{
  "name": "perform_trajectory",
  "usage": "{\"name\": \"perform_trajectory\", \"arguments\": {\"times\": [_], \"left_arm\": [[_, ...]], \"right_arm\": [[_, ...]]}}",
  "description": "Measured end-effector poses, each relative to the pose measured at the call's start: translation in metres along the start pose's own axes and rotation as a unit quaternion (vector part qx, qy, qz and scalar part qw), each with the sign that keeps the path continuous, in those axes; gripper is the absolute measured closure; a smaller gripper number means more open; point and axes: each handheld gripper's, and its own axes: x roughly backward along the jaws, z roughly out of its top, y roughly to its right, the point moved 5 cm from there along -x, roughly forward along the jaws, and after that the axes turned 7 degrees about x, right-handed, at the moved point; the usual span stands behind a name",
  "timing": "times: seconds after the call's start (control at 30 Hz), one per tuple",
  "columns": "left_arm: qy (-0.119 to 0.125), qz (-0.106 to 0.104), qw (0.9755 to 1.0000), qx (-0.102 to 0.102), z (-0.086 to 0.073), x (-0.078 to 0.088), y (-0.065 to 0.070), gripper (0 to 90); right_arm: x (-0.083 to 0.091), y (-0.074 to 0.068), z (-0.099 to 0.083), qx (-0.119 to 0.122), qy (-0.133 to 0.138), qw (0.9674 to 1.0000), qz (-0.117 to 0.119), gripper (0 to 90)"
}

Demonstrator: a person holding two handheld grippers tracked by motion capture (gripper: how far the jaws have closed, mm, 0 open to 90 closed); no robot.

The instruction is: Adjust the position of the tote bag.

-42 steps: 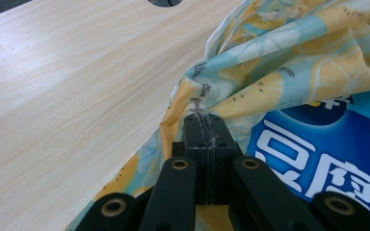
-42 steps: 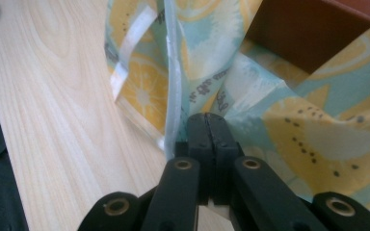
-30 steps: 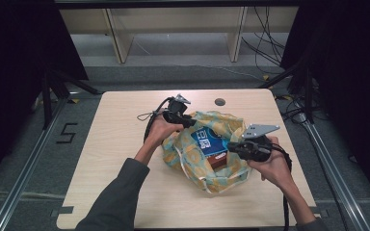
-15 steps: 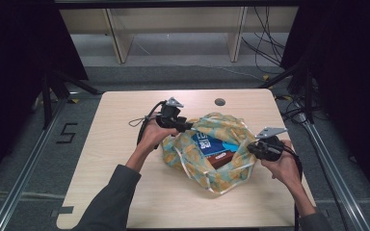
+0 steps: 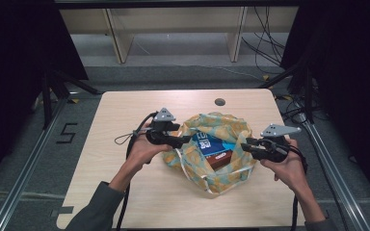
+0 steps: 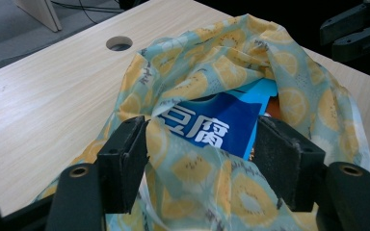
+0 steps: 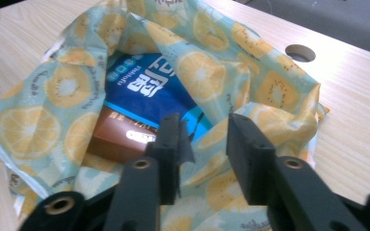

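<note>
High view: wooden table (image 5: pixel 125 110); both tongs (image 5: pixel 180 141) (image 5: pixel 244 147) just opening, released at bag (image 5: pixel 221 126).

On the desk (image 5: pixel 125 192) a bag (image 5: pixel 221 173) lies between the left gripper (image 5: pixel 180 140) and the right gripper (image 5: pixel 248 147), two boxes (image 5: pixel 211 147) inside it, a round hole (image 5: pixel 219 102) in the desk behind

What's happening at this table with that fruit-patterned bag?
A person works a pair of tongs in each hand at a citrus-print fabric bag on the wooden table. The left tongs and right tongs sit at opposite edges of its mouth, their jaws just opened. Inside lie a blue package and a brown box.
</note>
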Motion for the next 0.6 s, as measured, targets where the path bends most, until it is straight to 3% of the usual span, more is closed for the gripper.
{"name": "perform_trajectory", "arguments": {"times": [0.07,0.23,0.27,0.4,0.6], "left_arm": [[0.013,-0.002,0.9998,0.013,-0.007,0.003,0.002,34.2],[0.012,0.0,0.9992,0.04,-0.029,0.006,0.008,29.8],[0.013,0.003,0.9992,0.037,-0.033,0.007,0.01,28.6],[0.014,-0.001,0.9991,0.039,-0.049,0.012,0.016,22.4],[0.019,-0.003,0.9993,0.031,-0.069,0.026,0.027,18.4]], "right_arm": [[0.002,0.002,-0.002,0.001,-0.003,1.0,0.0,62.2],[0.005,0.004,-0.011,-0.012,-0.003,0.9999,-0.006,57.0],[0.005,0.006,-0.013,-0.004,0.002,0.9999,-0.01,55.8],[0.007,0.004,-0.019,-0.023,-0.003,0.9996,-0.014,51.3],[0.008,0.002,-0.025,-0.021,-0.007,0.9996,-0.018,46.7]]}}
